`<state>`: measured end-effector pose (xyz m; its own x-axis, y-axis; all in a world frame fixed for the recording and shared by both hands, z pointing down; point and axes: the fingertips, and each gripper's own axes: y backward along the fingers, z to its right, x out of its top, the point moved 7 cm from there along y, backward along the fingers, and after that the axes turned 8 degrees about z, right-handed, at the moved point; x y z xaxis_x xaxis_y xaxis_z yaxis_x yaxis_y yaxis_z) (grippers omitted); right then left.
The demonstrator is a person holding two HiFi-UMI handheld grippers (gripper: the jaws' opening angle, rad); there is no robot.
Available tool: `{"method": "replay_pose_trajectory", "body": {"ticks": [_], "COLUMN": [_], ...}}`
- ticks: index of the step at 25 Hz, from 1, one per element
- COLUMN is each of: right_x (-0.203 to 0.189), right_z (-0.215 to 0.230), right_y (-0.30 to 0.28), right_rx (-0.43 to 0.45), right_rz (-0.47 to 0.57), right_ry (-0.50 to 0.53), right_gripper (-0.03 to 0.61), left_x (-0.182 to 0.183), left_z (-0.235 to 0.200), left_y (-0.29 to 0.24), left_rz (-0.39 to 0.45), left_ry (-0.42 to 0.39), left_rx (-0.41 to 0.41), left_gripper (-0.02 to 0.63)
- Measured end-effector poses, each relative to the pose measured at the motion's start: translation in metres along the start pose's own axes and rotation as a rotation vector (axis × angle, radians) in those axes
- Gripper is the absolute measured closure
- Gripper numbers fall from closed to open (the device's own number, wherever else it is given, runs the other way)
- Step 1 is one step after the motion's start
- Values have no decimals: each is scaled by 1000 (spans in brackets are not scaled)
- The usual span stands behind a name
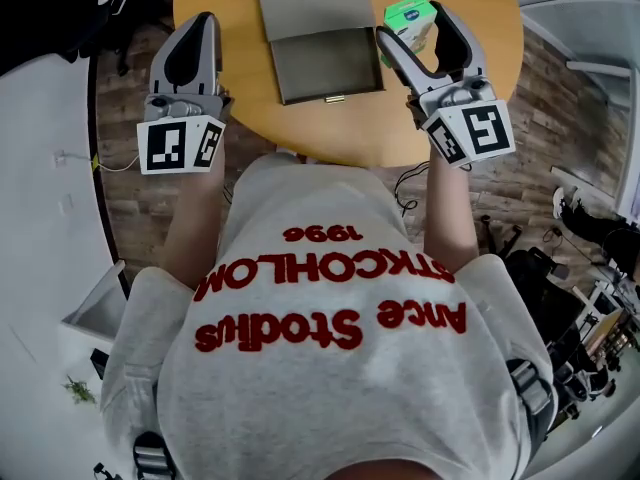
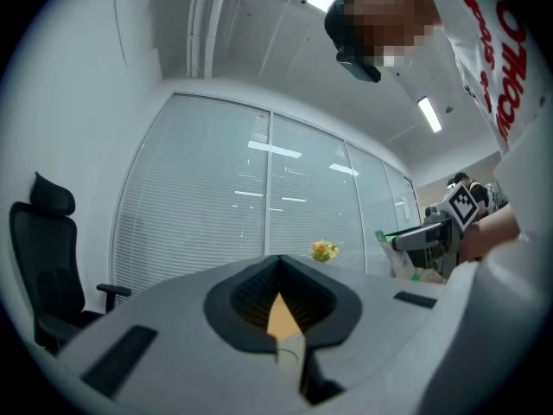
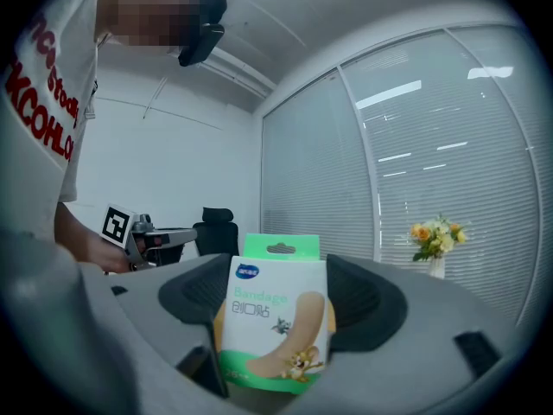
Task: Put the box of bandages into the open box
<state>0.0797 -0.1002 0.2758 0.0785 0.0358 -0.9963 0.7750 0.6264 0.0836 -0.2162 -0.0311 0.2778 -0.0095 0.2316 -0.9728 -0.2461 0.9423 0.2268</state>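
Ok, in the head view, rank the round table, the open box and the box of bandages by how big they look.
1. round table: largest, though cropped by the top edge.
2. open box, lid folded back.
3. box of bandages: smallest, partly hidden by the right gripper holding it.

A round wooden table (image 1: 245, 88), black office chair (image 2: 47, 266) and vase of flowers (image 3: 435, 236).

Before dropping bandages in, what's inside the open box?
The open box looks empty: only bare grey floor shows. Nothing covers it; the bandage box is held in the right gripper beside it.
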Motion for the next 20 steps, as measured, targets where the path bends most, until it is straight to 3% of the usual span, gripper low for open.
{"method": "replay_pose_trajectory", "body": {"ticks": [9,20], "right_x": [-14,-82], "right_z": [-2,-22], "right_y": [-7,-26], "right_rx": [75,72], "right_rz": [-69,-216], "right_ry": [-9,-54], "right_gripper": [221,221], "left_x": [-7,-49], "left_z": [9,-11], "left_y": [2,18], "left_rz": [-22,-86], "left_ry": [7,57], "left_rx": [38,47], "left_gripper": [607,607]}}
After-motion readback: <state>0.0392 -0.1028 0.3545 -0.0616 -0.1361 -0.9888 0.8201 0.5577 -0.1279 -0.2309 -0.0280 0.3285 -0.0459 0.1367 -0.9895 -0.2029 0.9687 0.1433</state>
